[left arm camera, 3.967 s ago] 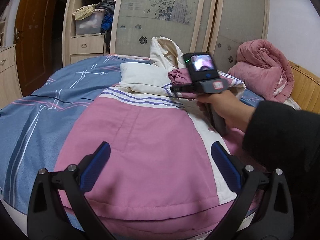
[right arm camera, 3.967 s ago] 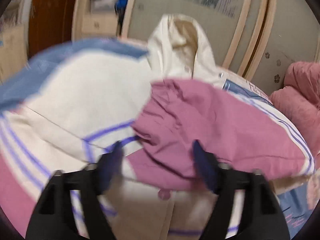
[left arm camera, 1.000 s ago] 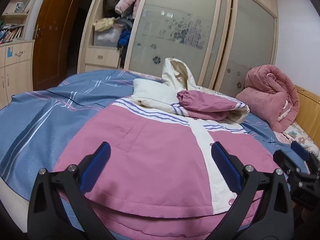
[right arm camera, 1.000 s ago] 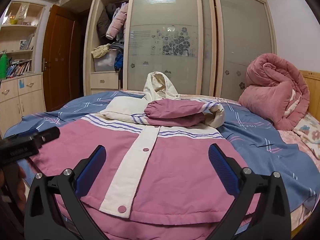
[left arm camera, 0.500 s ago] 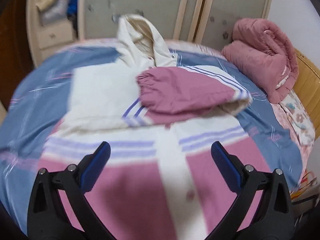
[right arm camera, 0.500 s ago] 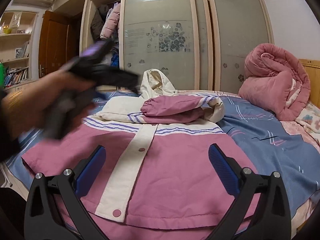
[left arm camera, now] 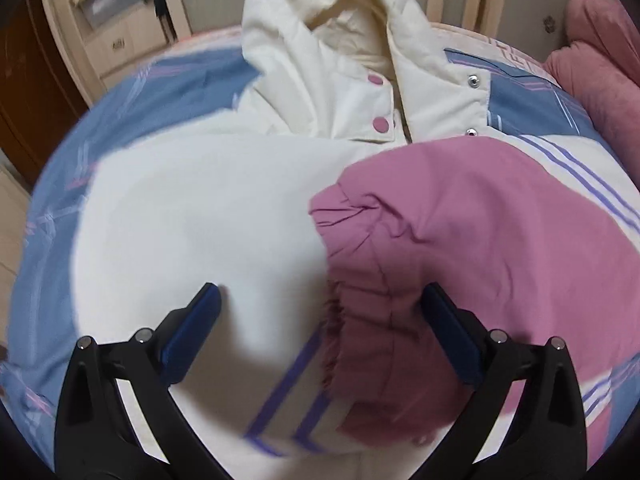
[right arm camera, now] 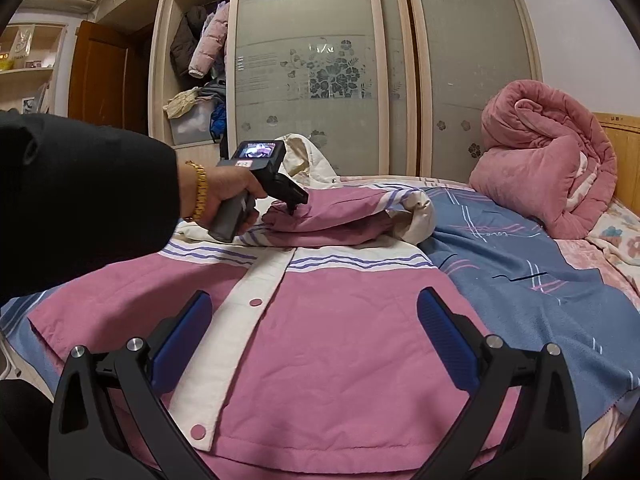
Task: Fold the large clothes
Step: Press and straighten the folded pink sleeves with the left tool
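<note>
Garment: the jacket [right arm camera: 320,340], pink and cream with purple stripes, lay front-up across the blue bed [right arm camera: 520,280], hem at the near edge, hood [left arm camera: 320,40] toward the far edge by the wardrobe.
Sleeve: one pink sleeve [left arm camera: 480,220] was folded across the chest, its cuff [left arm camera: 360,300] at about the mid-line.
Left hand-held gripper [left arm camera: 320,324]: jaws spread wide, holding nothing; it was poised low over the cuff, one finger over cream fabric, the other over the pink sleeve. Contact could not be confirmed.
Right hand-held gripper [right arm camera: 312,336]: jaws spread wide, empty, hovering above the lower front near the hem.
Step judged in hand: taking or settling the folded sleeve's cuff.
Method advised: close on the cuff only, not on the chest layer beneath; lay the sleeve flat, square to the placket [right arm camera: 248,312].
Risk: the padded fabric looked bulky and could spring back; picking up two layers would drag the body out of line.
Other item: a rolled pink quilt [right arm camera: 540,160] sat at the far right corner, well apart.
</note>
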`<move>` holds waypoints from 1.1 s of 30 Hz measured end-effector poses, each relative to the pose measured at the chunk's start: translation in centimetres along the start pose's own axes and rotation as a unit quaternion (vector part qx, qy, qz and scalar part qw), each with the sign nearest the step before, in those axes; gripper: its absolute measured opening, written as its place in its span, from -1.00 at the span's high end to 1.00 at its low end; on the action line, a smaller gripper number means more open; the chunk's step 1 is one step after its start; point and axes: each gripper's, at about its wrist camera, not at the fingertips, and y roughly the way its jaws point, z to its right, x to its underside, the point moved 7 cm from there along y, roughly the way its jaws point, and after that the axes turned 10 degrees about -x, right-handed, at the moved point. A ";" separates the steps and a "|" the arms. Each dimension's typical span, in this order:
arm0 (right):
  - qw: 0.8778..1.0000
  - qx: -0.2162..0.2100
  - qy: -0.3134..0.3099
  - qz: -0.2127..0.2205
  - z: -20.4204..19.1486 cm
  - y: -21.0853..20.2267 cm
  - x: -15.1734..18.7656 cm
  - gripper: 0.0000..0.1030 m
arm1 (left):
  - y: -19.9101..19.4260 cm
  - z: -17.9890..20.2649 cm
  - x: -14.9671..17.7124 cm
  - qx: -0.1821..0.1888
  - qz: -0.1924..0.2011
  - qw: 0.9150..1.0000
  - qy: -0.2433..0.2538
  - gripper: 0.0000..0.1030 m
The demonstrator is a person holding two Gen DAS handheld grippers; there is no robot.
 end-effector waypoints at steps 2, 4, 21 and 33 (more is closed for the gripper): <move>1.000 0.001 0.003 -0.001 0.1 0.2 0.0 -0.97 | -0.5 0.3 -0.4 0.017 0.008 0.999 -0.028 -0.62; 1.000 0.003 -0.001 -0.004 -0.2 0.5 0.1 -0.97 | -1.2 0.5 -0.8 0.031 0.011 0.999 -0.041 0.39; 0.998 -0.026 -0.035 -0.037 -3.6 2.4 1.4 -0.97 | -3.3 -12.5 0.1 -0.233 0.144 0.961 0.050 0.57; 1.000 -0.006 -0.022 -0.015 -1.9 0.8 0.9 -0.97 | -16.2 -17.7 14.3 -0.061 0.223 0.971 -0.062 -0.96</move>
